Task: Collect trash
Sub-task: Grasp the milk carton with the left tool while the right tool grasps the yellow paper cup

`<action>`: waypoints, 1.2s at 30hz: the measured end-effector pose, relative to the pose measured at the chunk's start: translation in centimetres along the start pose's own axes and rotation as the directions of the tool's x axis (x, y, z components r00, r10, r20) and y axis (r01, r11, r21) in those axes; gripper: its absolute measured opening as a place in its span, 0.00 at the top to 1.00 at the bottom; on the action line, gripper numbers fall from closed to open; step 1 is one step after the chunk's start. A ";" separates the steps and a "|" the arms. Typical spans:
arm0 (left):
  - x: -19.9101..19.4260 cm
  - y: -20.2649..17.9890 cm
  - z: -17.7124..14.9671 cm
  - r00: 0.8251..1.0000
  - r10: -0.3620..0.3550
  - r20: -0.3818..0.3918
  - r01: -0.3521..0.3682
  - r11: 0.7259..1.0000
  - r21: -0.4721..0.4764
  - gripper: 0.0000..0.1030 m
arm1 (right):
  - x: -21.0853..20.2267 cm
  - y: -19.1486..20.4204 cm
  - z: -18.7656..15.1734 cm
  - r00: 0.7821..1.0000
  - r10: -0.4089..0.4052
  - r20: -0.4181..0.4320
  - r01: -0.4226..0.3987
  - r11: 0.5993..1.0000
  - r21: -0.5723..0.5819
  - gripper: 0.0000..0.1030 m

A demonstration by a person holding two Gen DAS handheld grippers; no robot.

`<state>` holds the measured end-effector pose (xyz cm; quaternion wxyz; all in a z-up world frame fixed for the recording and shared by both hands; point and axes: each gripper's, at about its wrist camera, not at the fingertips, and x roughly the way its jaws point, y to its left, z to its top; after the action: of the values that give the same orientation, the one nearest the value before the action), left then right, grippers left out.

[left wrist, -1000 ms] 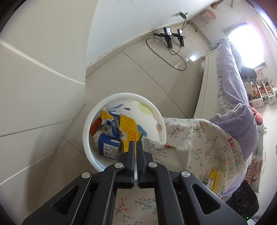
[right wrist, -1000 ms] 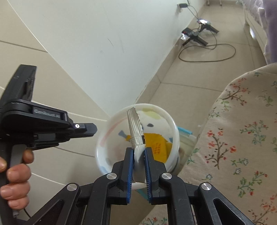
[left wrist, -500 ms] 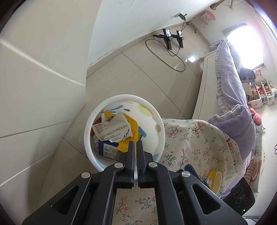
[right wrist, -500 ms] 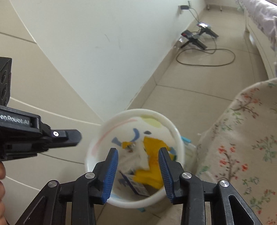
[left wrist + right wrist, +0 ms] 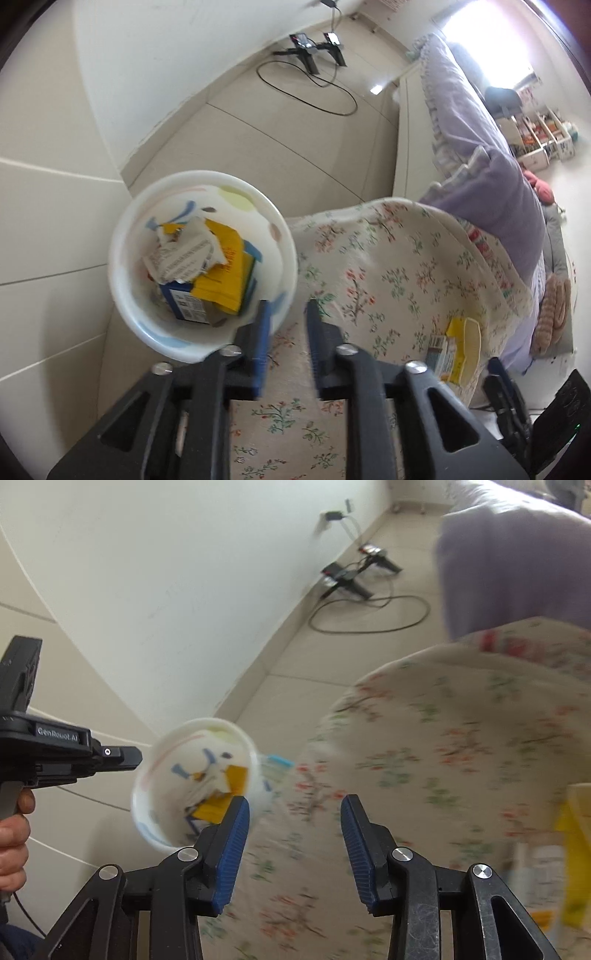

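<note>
A white trash bin [image 5: 133, 314] stands on the floor beside a floral-covered table [image 5: 388, 266]. It holds a crumpled printed paper [image 5: 184, 254], a yellow wrapper [image 5: 225, 280] and a blue carton [image 5: 183, 302]. The bin also shows in the right wrist view [image 5: 147, 812]. My left gripper [image 5: 285, 308] is open and empty, at the bin's near right rim. My right gripper [image 5: 295, 808] is wide open and empty over the table edge, right of the bin. A yellow and white packet [image 5: 456, 349] lies on the table at right; it also shows, blurred, in the right wrist view [image 5: 565, 856].
White wall panels [image 5: 48, 206] stand left of the bin. A black cable and stands [image 5: 314, 66] lie on the tiled floor beyond. A purple-covered bed [image 5: 491, 162] is at right. The left gripper's body [image 5: 66, 753] shows at left in the right wrist view.
My right gripper opened and dropped the printed paper into the bin, then swung right over the table. My left gripper went from shut to open.
</note>
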<state>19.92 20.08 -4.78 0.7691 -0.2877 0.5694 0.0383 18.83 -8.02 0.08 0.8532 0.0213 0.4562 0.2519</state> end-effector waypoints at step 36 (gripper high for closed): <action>10.6 -23.5 -13.9 0.989 0.048 -0.142 0.025 0.884 0.466 0.43 | -5.3 -20.1 -6.5 0.931 -0.311 -0.192 0.343 0.925 0.162 0.77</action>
<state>20.88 -9.09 -7.52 0.7705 -0.0931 0.6197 -0.1167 19.56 -29.20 -5.04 0.8370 0.0067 0.5438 0.0609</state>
